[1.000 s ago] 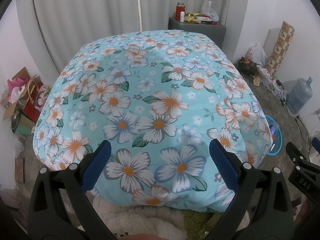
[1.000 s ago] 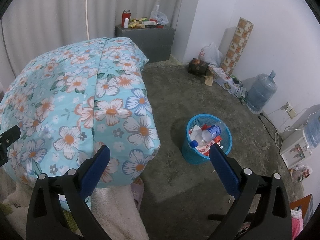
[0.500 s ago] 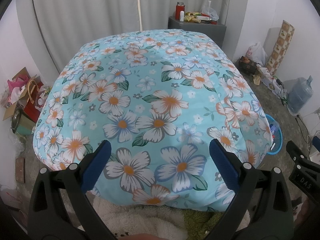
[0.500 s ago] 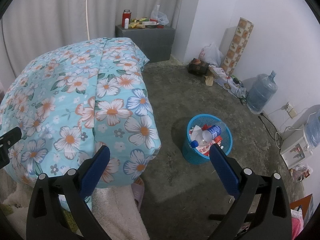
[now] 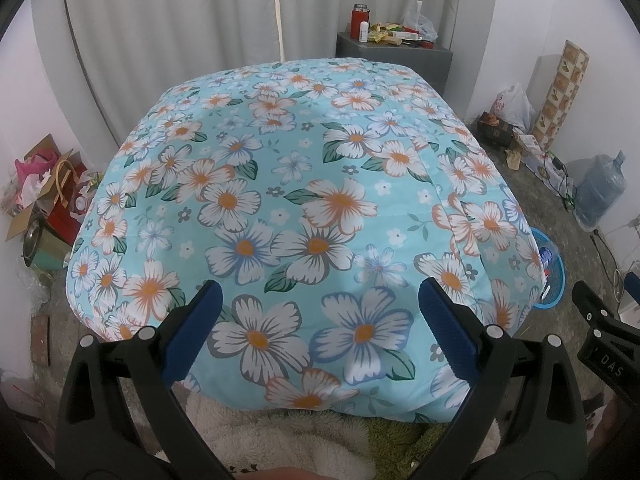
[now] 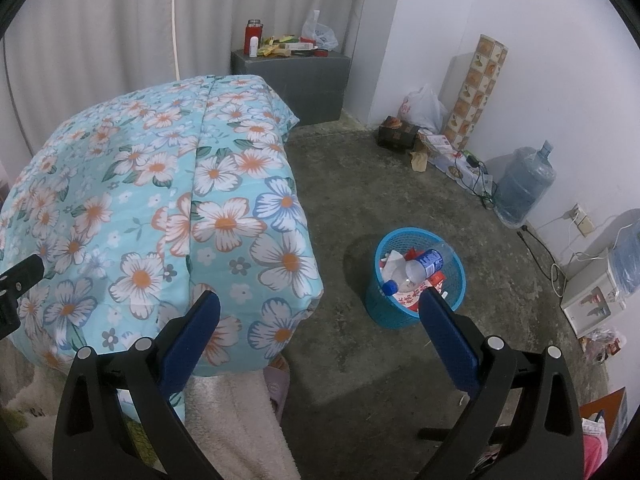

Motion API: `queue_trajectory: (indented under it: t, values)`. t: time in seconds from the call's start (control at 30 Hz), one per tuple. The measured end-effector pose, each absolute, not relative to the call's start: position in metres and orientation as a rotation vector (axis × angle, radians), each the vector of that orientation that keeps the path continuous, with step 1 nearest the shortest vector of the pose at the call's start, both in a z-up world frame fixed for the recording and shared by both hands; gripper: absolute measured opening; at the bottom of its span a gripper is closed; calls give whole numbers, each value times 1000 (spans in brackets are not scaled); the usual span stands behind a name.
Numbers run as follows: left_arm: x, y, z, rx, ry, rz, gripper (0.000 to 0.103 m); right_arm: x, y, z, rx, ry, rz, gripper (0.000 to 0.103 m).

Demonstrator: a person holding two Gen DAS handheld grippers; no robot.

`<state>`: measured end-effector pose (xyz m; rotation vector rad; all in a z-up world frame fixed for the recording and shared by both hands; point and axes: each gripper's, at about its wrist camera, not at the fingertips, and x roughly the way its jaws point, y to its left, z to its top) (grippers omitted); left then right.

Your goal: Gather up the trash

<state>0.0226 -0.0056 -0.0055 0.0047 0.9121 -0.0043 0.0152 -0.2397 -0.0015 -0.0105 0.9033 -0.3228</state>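
A blue mesh trash basket point(image 6: 452, 256) stands on the concrete floor right of the bed, holding a clear plastic bottle point(image 6: 416, 270) with a blue cap, crumpled paper and red wrappers. In the left wrist view only the rim of the basket point(image 5: 554, 280) shows past the bed's corner. My right gripper point(image 6: 320, 332) hovers open above the floor near the bed's foot, empty, with the basket just beyond its right finger. My left gripper point(image 5: 320, 320) is open and empty over the foot of the floral bed cover point(image 5: 304, 216).
A grey cabinet point(image 6: 296, 76) with a red flask and packets stands by the curtain. Along the right wall lie a plastic bag point(image 6: 420, 108), a patterned roll, cables and a water jug point(image 6: 524, 184). Boxes and bags point(image 5: 44, 196) crowd the left corner. A slipper point(image 6: 276, 380) lies by the bed.
The right wrist view has crept slightly forward and right, so the basket sits a little closer to the right finger. The left gripper is nearly still.
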Motion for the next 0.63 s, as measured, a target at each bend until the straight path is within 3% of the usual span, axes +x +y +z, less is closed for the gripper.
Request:
queue_trajectory:
  t: [0.63]
  values:
    - [24,-6,-5,5,915,-5,94,15,-240,-2,-9,903,-321,97]
